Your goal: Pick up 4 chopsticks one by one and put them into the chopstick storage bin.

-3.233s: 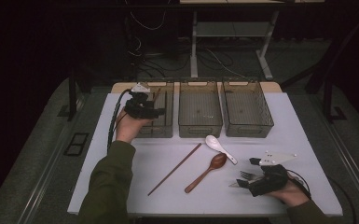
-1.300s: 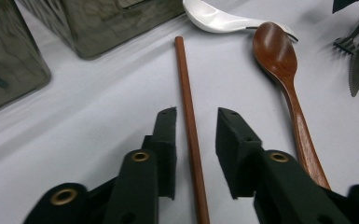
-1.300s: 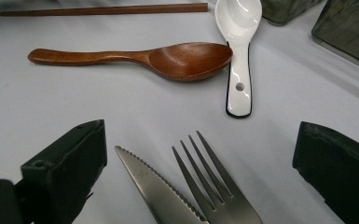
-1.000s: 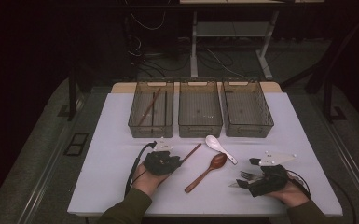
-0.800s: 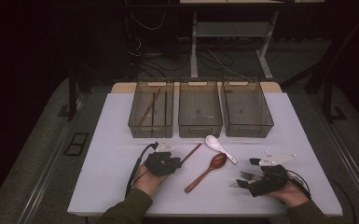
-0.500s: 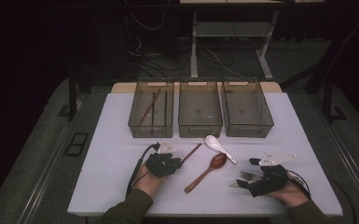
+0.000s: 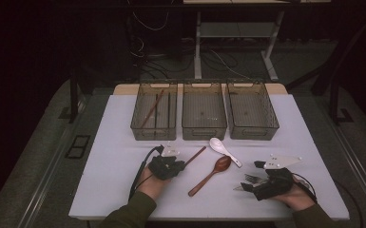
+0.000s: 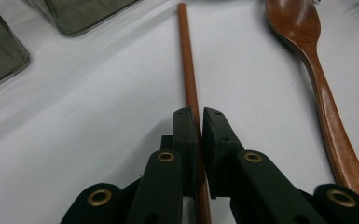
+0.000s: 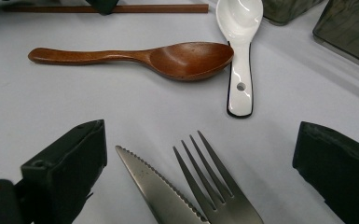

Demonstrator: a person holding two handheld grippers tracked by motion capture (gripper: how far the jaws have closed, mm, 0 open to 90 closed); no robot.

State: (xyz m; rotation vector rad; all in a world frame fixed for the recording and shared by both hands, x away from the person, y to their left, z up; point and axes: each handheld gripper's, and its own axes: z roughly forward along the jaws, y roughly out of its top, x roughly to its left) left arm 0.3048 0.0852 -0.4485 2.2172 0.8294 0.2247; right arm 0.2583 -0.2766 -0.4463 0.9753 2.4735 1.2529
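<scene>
A brown chopstick (image 7: pixel 196 154) (image 8: pixel 186 60) lies on the white table, and my left gripper (image 7: pixel 183 164) (image 8: pixel 199 116) has just been closing on its near end; its pads now pinch the stick between them. To the right lie a wooden spoon (image 7: pixel 214 170) (image 8: pixel 307 37) (image 9: pixel 168 58) and a white ceramic spoon (image 7: pixel 221 148) (image 9: pixel 239 46). My right gripper (image 7: pixel 252 178) (image 9: pixel 200 135) rests open at the front right, its jaws standing on either side of a steel fork (image 9: pixel 210 182) and a serrated knife (image 9: pixel 154 186) without touching them.
Three clear bins stand in a row at the back: the left bin (image 7: pixel 154 135) holds another chopstick (image 7: pixel 151 110), while the middle bin (image 7: pixel 204 135) and right bin (image 7: pixel 253 134) look bare. The person's forearms enter from the bottom edge.
The left hand came back from the left bin, where a chopstick now lies, to the chopstick on the table. Over the last second neither hand shifted.
</scene>
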